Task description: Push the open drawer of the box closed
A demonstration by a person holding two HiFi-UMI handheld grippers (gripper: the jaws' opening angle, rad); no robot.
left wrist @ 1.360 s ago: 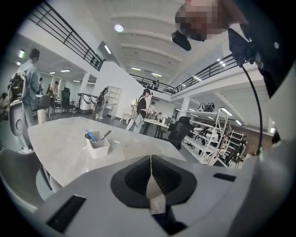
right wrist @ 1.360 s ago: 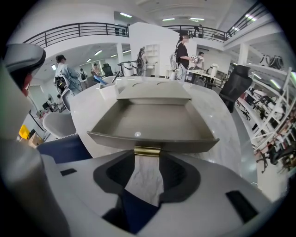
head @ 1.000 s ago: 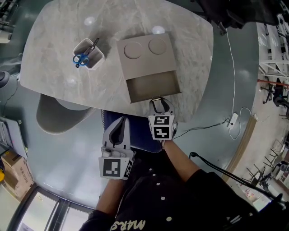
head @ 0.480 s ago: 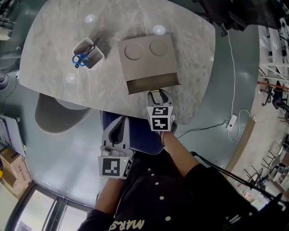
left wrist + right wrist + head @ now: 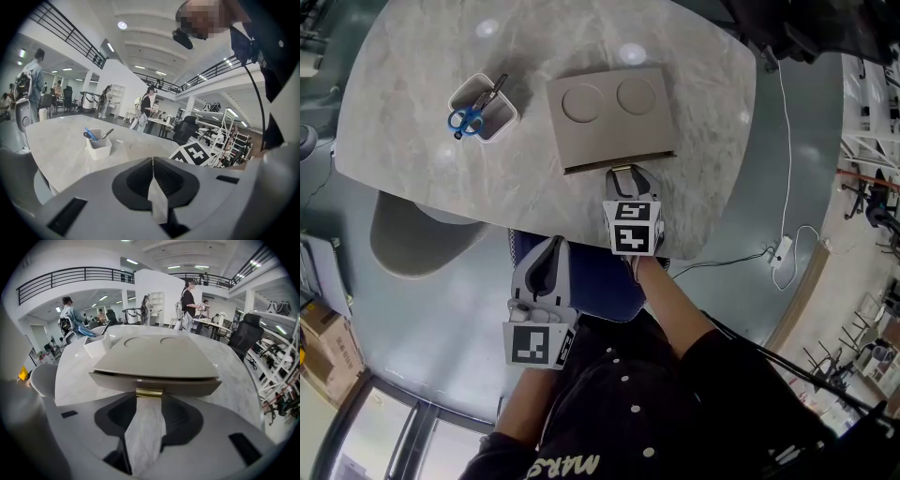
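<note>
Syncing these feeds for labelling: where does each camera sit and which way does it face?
Head view: on the person's head, steeply down onto table, box, left gripper, right gripper, forearm.
Left gripper view: on the left gripper, across the table toward the white cup; its shut jaws show.
Right gripper view: on the right gripper, facing the drawer; jaws grip its gold handle.
Shared: head and right gripper views both show the box.
</note>
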